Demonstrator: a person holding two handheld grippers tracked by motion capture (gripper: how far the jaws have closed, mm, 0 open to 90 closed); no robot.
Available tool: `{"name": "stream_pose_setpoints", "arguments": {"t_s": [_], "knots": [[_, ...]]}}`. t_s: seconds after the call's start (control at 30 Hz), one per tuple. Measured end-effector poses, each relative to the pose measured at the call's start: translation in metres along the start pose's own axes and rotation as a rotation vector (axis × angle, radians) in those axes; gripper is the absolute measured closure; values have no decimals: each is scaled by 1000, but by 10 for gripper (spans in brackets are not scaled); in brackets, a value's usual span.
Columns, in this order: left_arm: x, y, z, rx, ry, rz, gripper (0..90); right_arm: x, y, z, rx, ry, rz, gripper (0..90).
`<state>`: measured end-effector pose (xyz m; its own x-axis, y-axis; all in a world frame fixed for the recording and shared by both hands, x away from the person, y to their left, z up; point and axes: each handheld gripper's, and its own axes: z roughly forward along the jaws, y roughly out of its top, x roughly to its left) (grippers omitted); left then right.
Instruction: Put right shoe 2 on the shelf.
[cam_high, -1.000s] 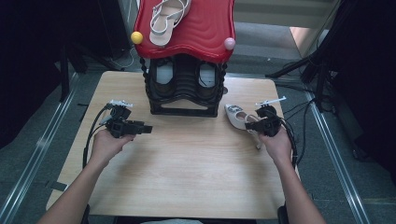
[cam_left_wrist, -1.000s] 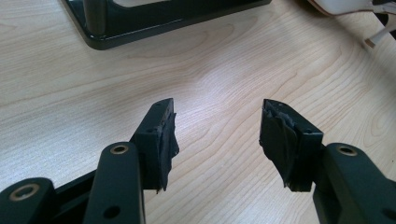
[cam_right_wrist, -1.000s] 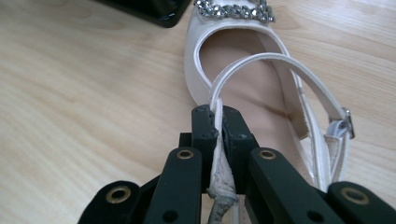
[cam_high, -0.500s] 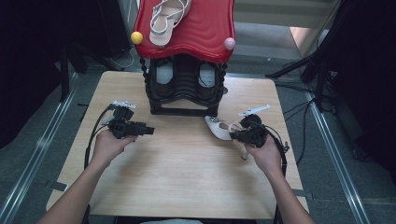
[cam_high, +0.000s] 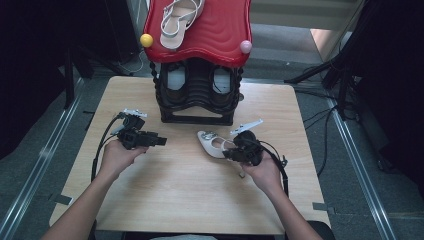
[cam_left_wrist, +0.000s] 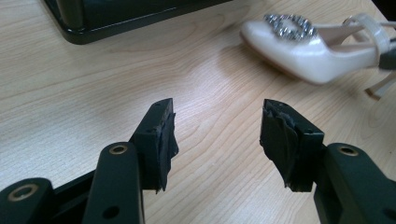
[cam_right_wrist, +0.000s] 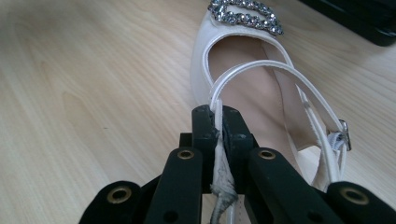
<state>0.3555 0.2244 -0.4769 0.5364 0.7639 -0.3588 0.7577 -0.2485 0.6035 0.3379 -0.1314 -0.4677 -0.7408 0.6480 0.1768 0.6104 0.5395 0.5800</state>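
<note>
- Where the light wooden desk (cam_high: 190, 200) is standing on a grey floor between metal rails, dark drapes are hanging along both sides of the room.
- At the far middle of the desk, a black shoe rack (cam_high: 197, 95) is sitting, carrying a red wavy top shelf (cam_high: 220, 35) with a yellow knob (cam_high: 146, 40) and a pink knob (cam_high: 245, 46) at its front corners.
- On that shelf a pale strappy sandal (cam_high: 179, 20) is lying, well apart from both hands.
- Left tool (cam_high: 161, 141): jaws standing spread over bare wood, gripping nothing and touching nothing; the left hand (cam_high: 117, 156) is holding it near the rack's front left corner.
- Right tool (cam_right_wrist: 219, 122): jaws pressed together, pinching the thin strap of the cream heeled shoe (cam_right_wrist: 243, 70); the right hand (cam_high: 264, 172) is holding it just right of the desk's middle.
- Cream heeled shoe: sitting in front of the rack, toe with its rhinestone buckle (cam_right_wrist: 246, 15) pointing away from the right tool, between the two tools in the high view.
- Hard to make out: the pairs inside the rack's lower tier are lying in shadow; whether the shoe's sole is resting on the wood or hanging just above it cannot be told; the shoe's heel is being cut off at the left gripper view's right edge.
</note>
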Motion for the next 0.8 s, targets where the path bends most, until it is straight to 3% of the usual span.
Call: {"name": "stream_pose_setpoints", "arguments": {"t_s": [0.5, 0.63, 0.8], "knots": [[-1, 0, 3, -1, -11, -6, 446, 42, 8, 30, 14, 81, -89, 872], [0, 0, 4, -3, -22, -14, 490, 42, 5, 36, 25, 107, -79, 859], [-2, 2, 5, -7, -48, -6, 604, 41, 7, 29, -6, 136, -64, 741]]}}
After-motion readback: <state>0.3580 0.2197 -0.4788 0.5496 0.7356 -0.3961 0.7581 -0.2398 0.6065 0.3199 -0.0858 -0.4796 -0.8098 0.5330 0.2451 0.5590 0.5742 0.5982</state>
